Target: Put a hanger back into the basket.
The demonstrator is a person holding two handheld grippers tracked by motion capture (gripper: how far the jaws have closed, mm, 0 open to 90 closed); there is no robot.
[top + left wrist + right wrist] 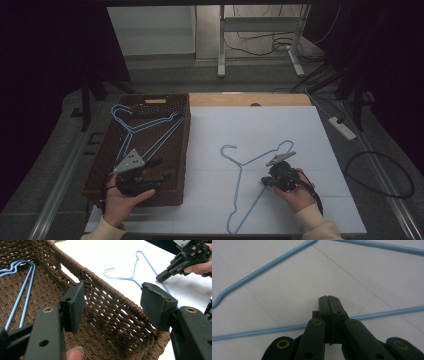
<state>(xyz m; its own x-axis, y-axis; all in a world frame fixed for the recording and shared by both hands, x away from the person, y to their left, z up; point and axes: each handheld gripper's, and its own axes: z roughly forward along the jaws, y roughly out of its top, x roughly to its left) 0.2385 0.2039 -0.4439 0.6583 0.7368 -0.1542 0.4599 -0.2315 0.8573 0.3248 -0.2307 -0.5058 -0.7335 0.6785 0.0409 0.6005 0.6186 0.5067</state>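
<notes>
A blue wire hanger [238, 187] [134, 267] [387, 313] lies flat on the white table sheet [260, 125]. My right gripper [264, 184] [328, 300] [161, 278] points down at it with its jaws pressed together, their tips inside the hanger's triangle. One wire runs beneath the jaws, and nothing shows clamped between them. My left gripper [161, 169] [112, 305] hangs open over the front right part of a brown wicker basket [185, 150] [107, 297], nothing between its pads. Two blue hangers [145, 127] [22, 290] lie in the basket.
The basket stands on the table's left side, its right wall beside the white sheet. A strip of bare wood [240, 99] shows at the table's far edge. On the floor to the right lie a power strip [342, 127] and cables.
</notes>
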